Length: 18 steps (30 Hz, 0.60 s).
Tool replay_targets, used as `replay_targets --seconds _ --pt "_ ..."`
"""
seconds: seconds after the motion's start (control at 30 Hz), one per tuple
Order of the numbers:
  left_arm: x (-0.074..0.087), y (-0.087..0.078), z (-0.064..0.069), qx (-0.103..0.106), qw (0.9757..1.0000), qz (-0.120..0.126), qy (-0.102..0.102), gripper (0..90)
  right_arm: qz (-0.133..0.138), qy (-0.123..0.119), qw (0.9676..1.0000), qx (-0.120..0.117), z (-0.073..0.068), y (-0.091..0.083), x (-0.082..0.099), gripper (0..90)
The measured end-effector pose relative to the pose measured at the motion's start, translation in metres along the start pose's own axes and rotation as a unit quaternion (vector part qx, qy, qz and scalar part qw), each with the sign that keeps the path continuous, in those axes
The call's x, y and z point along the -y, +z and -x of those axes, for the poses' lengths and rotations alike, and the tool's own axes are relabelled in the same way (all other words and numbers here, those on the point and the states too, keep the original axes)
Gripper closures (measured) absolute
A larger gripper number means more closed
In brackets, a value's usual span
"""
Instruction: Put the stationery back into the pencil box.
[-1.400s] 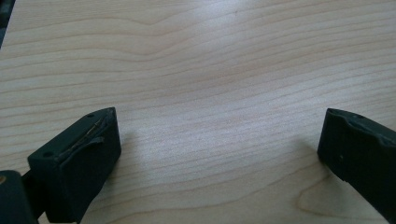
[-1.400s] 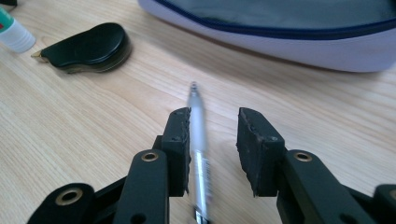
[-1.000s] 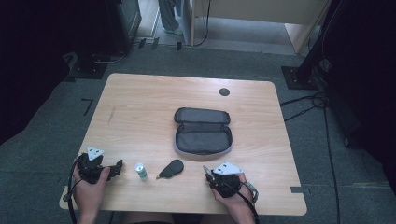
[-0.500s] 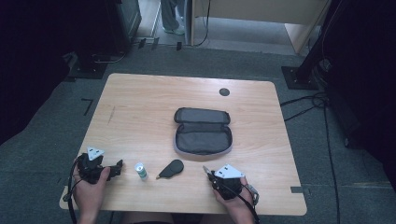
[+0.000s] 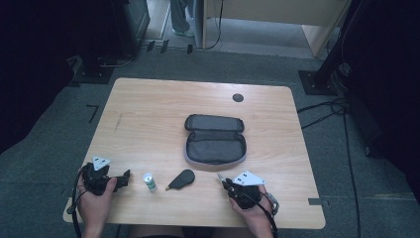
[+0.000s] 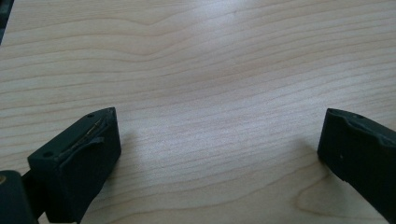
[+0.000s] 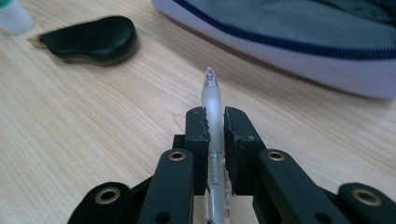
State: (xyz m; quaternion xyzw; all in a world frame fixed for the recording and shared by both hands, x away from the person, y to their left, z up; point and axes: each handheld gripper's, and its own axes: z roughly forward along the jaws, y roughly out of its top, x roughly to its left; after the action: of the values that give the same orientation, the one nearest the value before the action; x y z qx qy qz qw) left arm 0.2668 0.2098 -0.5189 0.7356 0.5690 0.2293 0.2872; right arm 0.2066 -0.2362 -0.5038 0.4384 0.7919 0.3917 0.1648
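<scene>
Risk sits mostly with the slim translucent plastic pen that our right hand-held gripper has just closed on: the jaws pinch it along its barrel, with the clear tip sticking out ahead of them and the rest running back between the linkage arms. We judge that such a smooth, round barrel could roll or slide out if we tilt the tip downward or swing too fast, and a narrow grip like this gives little hold against twisting.

Ahead and to the right of that gripper lies the open grey fabric zip pouch with its blue zipper edge, apparently where the pen goes. The raised pouch wall could catch the protruding tip if we come in too low, and push the pen back through the jaws.

Ahead and to the left rest a flat black teardrop-shaped tool and a small white bottle with a green cap; a careless sweep could knock either.

Our left hand-held gripper rests with jaws wide apart over the bare light wooden surface, holding nothing.
</scene>
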Motion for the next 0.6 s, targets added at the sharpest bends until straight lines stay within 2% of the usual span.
replay_targets --seconds 0.1,0.6 --pt "0.0 0.0 0.0 0.0 1.0 0.0 0.0 0.0 0.009 -0.012 0.9999 0.0 -0.002 -0.005 -0.008 80.7" --pt "0.0 0.0 0.0 0.0 1.0 0.0 0.0 0.0 0.039 -0.003 0.9989 0.023 0.017 -0.013 -0.042 80.8"
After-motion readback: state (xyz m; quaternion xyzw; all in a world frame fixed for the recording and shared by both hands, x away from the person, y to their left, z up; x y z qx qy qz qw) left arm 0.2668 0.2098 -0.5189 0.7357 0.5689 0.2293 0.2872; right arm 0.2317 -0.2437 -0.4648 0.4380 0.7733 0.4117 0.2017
